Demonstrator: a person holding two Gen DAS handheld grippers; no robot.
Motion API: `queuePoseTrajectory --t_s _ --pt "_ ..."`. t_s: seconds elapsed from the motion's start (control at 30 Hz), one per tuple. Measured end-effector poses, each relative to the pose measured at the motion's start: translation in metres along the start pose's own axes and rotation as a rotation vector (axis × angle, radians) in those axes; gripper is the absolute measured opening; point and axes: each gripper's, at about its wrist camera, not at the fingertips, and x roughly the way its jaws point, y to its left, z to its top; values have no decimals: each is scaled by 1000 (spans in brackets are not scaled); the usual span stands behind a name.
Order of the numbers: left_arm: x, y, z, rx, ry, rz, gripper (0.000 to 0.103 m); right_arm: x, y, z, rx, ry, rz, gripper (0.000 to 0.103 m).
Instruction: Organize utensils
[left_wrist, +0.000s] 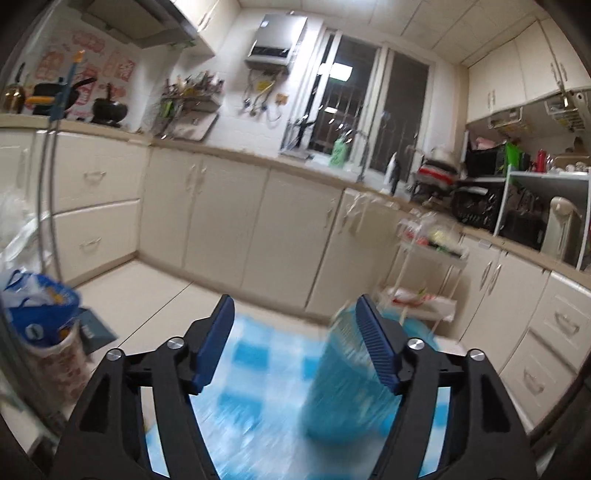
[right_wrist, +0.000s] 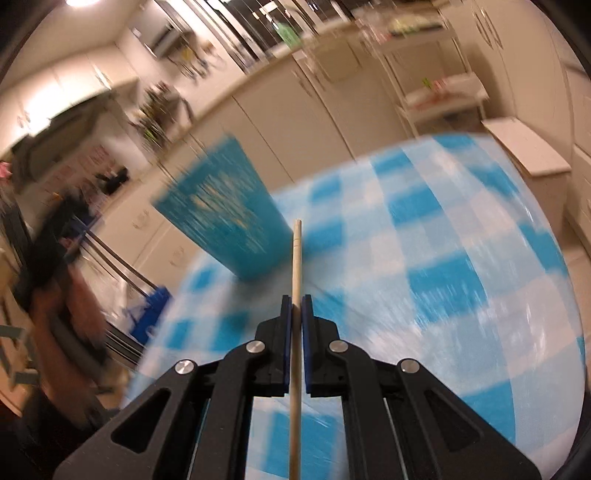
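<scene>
Pale wooden chopstick (right_wrist: 296, 295), light, stiff and slippery: my right gripper (right_wrist: 295, 306) pinches it mid-shaft, beside the blue holder (right_wrist: 225, 210) on the checked cloth (right_wrist: 443, 258). My left gripper (left_wrist: 295, 332) gapes wide, empty.

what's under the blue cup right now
The cup stands on the blue-and-white checked cloth. Whatever lies beneath the cloth is covered. The cup's inside is not visible, blurred by motion.
</scene>
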Motion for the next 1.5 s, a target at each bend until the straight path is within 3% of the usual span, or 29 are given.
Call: queuePoseTrajectory --t_s 0.2,0.3,0.43,0.57,0.8,0.93,1.03,1.2,1.3,1.4,1.5 --pt "-29 44 -53 -79 169 52 68 3 64 79 -79 -178 125 6" --pt "-36 54 -69 -107 197 55 68 21 100 122 -138 -269 150 6" --pt "-40 59 -77 -125 200 45 68 72 129 159 -176 -280 128 6" --pt "-40 65 -74 -138 193 28 69 127 132 159 -203 -219 53 6" --pt "-45 69 -74 -146 197 29 69 150 129 143 -286 -178 -26 7" --pt "-58 65 -67 -137 201 17 71 116 137 131 -331 -186 -25 19" --pt "-75 57 -57 -115 184 13 80 71 139 109 -334 -199 -11 29" --pt "-104 39 -40 -60 203 -8 95 -12 130 40 -266 -138 -89 69" --pt "-120 24 -29 -13 243 -29 95 -54 129 0 -263 -85 -156 87" --pt "-137 2 -19 71 316 -10 95 -95 131 -14 -234 -76 -210 91" --pt "-158 -16 -11 114 348 14 95 -138 142 -13 -229 -128 -270 96"
